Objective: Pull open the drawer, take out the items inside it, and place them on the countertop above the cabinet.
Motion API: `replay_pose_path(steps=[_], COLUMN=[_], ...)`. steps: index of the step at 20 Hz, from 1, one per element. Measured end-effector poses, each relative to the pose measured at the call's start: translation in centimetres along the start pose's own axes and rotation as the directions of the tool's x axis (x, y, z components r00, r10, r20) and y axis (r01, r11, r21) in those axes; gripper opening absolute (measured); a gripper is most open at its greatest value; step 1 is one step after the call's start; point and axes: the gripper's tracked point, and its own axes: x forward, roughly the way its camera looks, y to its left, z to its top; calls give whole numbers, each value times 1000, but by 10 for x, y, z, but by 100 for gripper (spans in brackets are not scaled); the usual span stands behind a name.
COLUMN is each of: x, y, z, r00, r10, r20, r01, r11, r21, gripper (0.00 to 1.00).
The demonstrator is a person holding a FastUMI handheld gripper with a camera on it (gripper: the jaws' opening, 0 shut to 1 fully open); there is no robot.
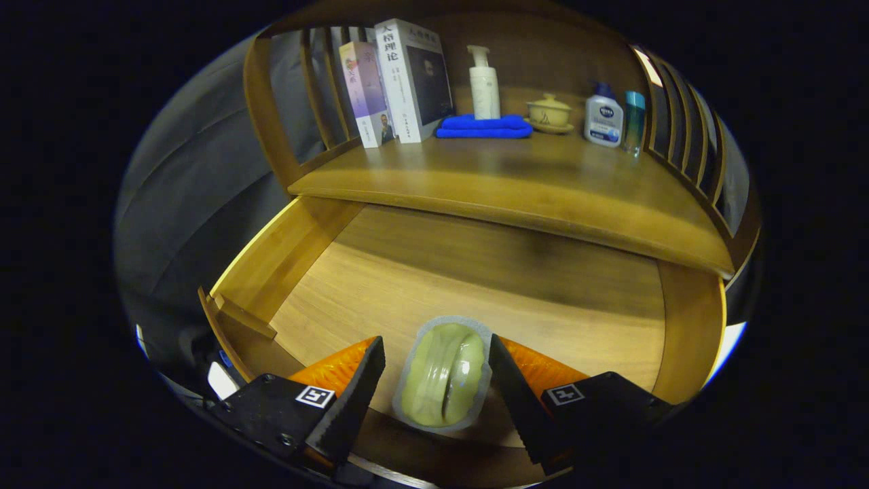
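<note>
The drawer [475, 285] is pulled out; a packet [445, 373] lies on its floor between the fingers of the open tool [438, 380], seemingly untouched. Closing off-centre could skid the slick wrapper away, or crush it before it reaches the surface [516, 183]

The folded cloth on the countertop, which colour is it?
Bright blue. The folded cloth shows well in the gripper view, beyond the open gripper.
</note>
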Motion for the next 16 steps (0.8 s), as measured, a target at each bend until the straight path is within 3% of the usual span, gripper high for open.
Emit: replay_pose_path(steps=[2, 5, 7, 10, 11, 13, 16], x=[8, 10, 11, 13, 16, 15, -5], y=[-5, 0, 0, -4, -7, -5, 9], z=[-5, -6, -6, -6, -2, 2, 14], r00=[999, 997, 996, 997, 999, 1000, 995], r10=[5, 36, 48, 29, 21, 21, 56], r20=[-37, -72, -82, -70, -48, 2, 79], r01=[-4, -31, -42, -24, -17, -21, -60], r11=[1000, 998, 997, 997, 997, 998, 997], r21=[23, 62, 68, 75, 75, 58, 46], gripper=[97, 83, 83, 36, 34, 21, 21])
